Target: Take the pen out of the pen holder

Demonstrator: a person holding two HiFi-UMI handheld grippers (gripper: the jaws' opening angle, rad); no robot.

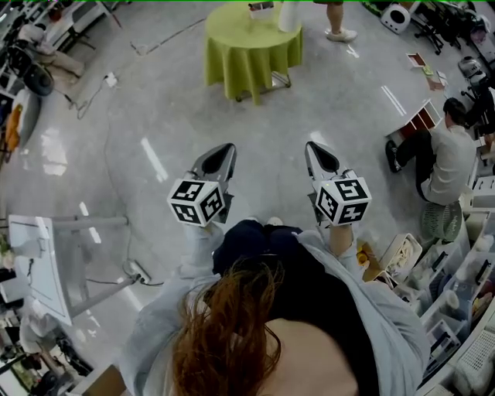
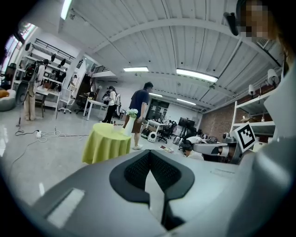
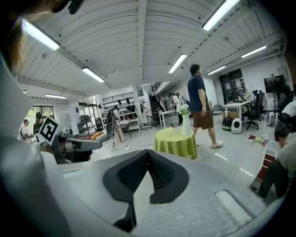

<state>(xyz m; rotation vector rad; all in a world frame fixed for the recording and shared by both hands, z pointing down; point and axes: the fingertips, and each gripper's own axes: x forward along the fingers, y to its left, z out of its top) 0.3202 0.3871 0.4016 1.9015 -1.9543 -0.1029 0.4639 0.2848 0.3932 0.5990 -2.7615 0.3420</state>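
two grippers (image 1: 223, 148) (image 1: 313, 147), one green-draped table (image 1: 244, 58), one white vase (image 3: 186, 125).

grey sleeves (image 1: 387, 309), b/w marker cubes (image 1: 197, 203)

The left gripper (image 1: 227, 148) and right gripper (image 1: 313, 147) hang side by side above the floor (image 1: 155, 116), well short of a round worktop (image 1: 247, 54). A vase (image 1: 288, 15) stands at the worktop's right edge, a standing person (image 1: 338, 19) behind it, a crouching person (image 1: 448, 158) far right.
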